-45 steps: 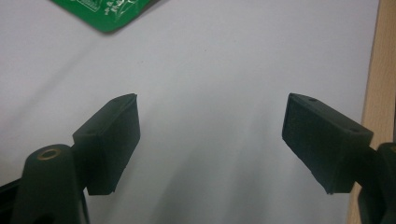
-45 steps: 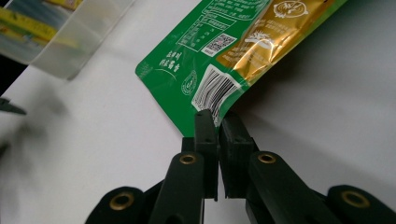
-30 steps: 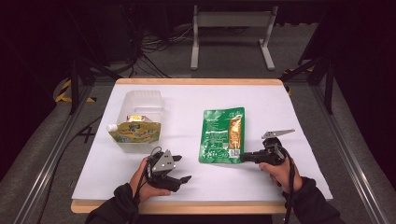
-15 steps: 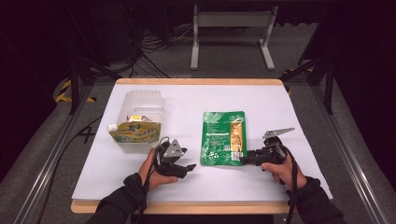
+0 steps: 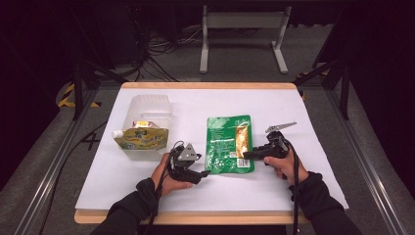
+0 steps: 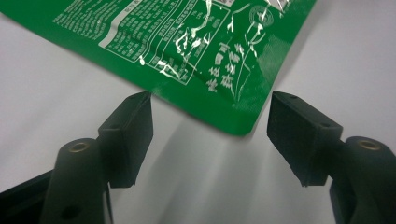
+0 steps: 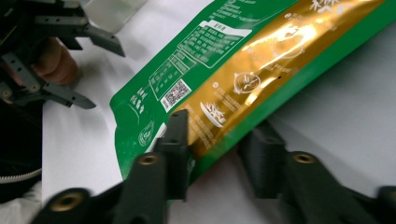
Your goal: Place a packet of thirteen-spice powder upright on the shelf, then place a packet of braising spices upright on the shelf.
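Note:
A green pouch (image 5: 228,143) with a gold panel lies flat at the table's middle. My left gripper (image 5: 204,173) is open just short of the pouch's near left corner. In the left gripper view that corner (image 6: 233,112) lies ahead between the spread jaws of the left gripper (image 6: 210,100), untouched. My right gripper (image 5: 246,156) reaches the pouch's near right edge. In the right gripper view the jaws of the right gripper (image 7: 217,140) straddle the pouch's edge (image 7: 224,140), one over the gold panel and one beside it. They have just been closing, and a gap still shows.
A clear plastic tub (image 5: 147,110) stands at the left with a yellow-green spouted pouch (image 5: 142,138) leaning in its front. The white table (image 5: 313,147) ends close behind both hands. Dark floor, cables and a metal stand lie beyond.
The left hand has moved right and forward to the green pouch's near left corner. The right gripper has shifted left onto the pouch's near right edge.

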Motion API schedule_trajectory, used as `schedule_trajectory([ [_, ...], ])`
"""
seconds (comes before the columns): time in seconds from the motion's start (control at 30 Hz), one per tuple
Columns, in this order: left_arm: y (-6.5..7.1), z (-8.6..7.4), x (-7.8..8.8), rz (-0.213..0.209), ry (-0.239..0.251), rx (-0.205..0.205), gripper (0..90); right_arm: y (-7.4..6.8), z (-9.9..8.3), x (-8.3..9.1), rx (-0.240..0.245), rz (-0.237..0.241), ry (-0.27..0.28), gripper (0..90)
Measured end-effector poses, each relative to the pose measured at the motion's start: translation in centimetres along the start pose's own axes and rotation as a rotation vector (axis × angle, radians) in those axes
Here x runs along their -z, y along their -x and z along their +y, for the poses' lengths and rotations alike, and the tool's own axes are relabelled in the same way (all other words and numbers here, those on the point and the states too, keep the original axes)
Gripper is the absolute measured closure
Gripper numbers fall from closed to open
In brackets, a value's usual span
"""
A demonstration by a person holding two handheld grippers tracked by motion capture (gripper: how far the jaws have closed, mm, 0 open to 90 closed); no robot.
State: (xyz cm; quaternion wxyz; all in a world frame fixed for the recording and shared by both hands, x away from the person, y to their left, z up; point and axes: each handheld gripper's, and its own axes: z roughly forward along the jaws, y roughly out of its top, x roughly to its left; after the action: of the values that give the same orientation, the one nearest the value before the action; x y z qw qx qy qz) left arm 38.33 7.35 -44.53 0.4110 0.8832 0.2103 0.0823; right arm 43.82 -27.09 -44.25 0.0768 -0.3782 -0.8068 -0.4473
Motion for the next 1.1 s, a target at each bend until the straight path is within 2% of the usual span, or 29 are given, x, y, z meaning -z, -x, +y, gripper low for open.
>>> schedule_trajectory([
  [0.03, -0.1, 0.0, 0.1, -0.002, 0.005, 0.004, 30.0, -0.2, -0.1, -0.1, 0.012, 0.003, 0.003, 72.0],
  [0.07, -0.1, 0.0, 0.1, -0.002, 0.005, 0.004, 29.0, -0.2, -0.1, -0.1, 0.012, 0.003, 0.003, 72.0],
  [0.17, -0.3, -0.3, 0.3, -0.019, 0.012, 0.010, 26.9, -0.6, -0.2, -0.3, 0.044, -0.020, -0.001, 82.2],
  [0.2, -0.4, -0.4, 0.4, -0.030, 0.017, 0.006, 25.9, -0.7, -0.3, -0.4, 0.055, -0.028, 0.001, 83.4],
  [0.37, -0.7, -0.6, 0.9, -0.026, 0.029, 0.033, 21.5, -2.1, -0.4, -0.1, 0.174, -0.085, 0.018, 89.8],
  [0.4, -0.7, -0.6, 0.9, -0.026, 0.029, 0.033, 21.0, -2.1, -0.4, -0.1, 0.174, -0.085, 0.018, 89.8],
  [0.5, -0.6, -0.6, 1.0, -0.023, 0.034, 0.041, 20.5, -2.8, -0.8, 0.1, 0.232, -0.106, 0.020, 90.0],
  [0.7, -0.4, -0.5, 0.7, -0.021, 0.028, 0.062, 20.1, -3.3, -1.3, 0.4, 0.249, -0.100, 0.045, 90.0],
  [0.83, -0.7, -0.3, 0.4, -0.037, 0.035, 0.089, 18.6, -3.5, -1.5, 0.6, 0.253, -0.097, 0.063, 90.0],
  [0.9, -1.1, -0.3, 0.2, -0.047, 0.039, 0.120, 17.6, -3.6, -1.8, 0.7, 0.267, -0.104, 0.076, 90.0],
  [1.0, -1.4, -0.2, 0.0, -0.063, 0.039, 0.143, 16.3, -3.8, -2.2, 0.8, 0.283, -0.106, 0.089, 90.0],
  [1.1, -1.7, 0.0, -0.4, -0.069, 0.029, 0.145, 16.0, -3.9, -2.4, 0.9, 0.293, -0.106, 0.095, 90.0],
])
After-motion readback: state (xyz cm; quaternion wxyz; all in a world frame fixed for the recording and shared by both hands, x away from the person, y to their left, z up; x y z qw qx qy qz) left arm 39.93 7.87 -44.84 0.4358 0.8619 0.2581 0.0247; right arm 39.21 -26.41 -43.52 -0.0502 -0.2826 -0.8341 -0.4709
